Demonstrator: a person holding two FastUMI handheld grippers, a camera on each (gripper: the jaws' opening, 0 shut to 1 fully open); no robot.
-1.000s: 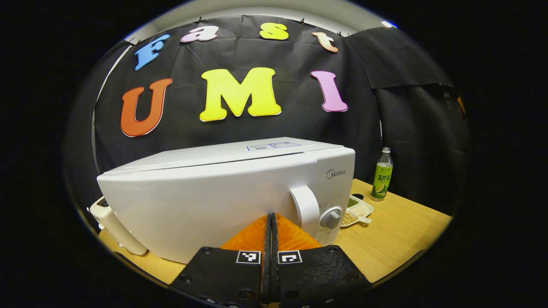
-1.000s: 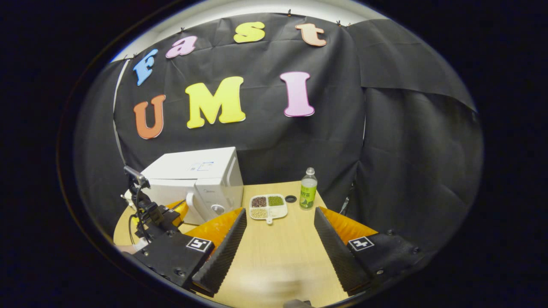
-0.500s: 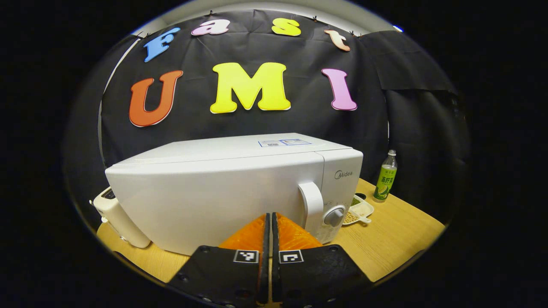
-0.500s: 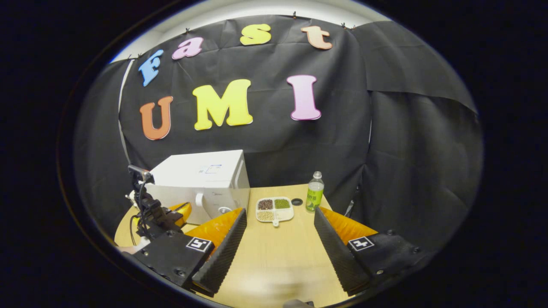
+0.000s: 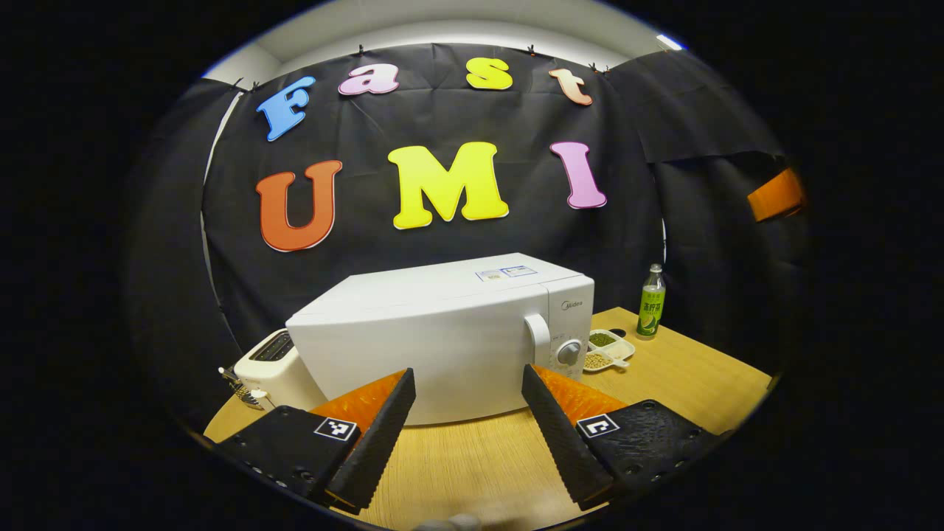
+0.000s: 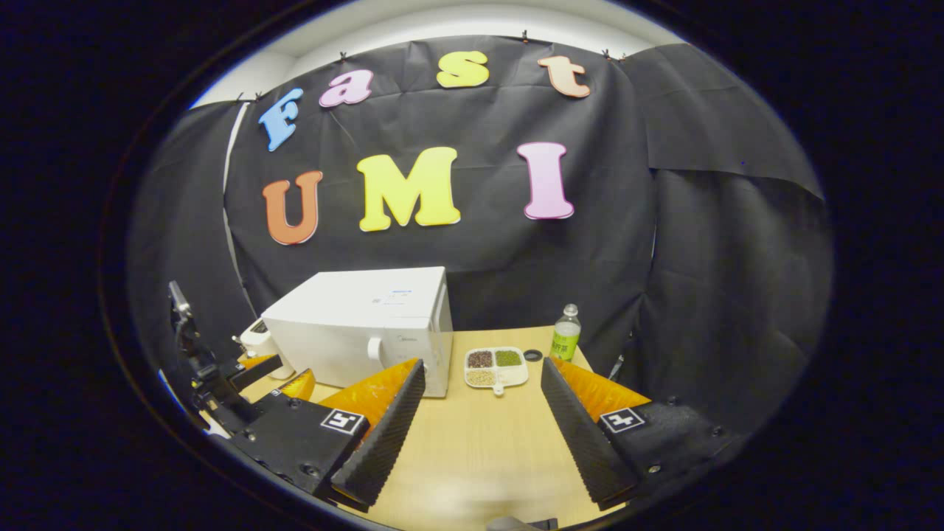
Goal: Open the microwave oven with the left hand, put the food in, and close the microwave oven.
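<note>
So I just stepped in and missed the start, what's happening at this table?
A person holds a gripper in each hand in front of a closed white microwave oven on a wooden table. The left gripper and right gripper are both open and empty. The divided food tray sits beside the microwave, untouched.

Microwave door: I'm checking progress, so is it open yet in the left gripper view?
No, the microwave door sits flush and closed, its handle untouched.
</note>
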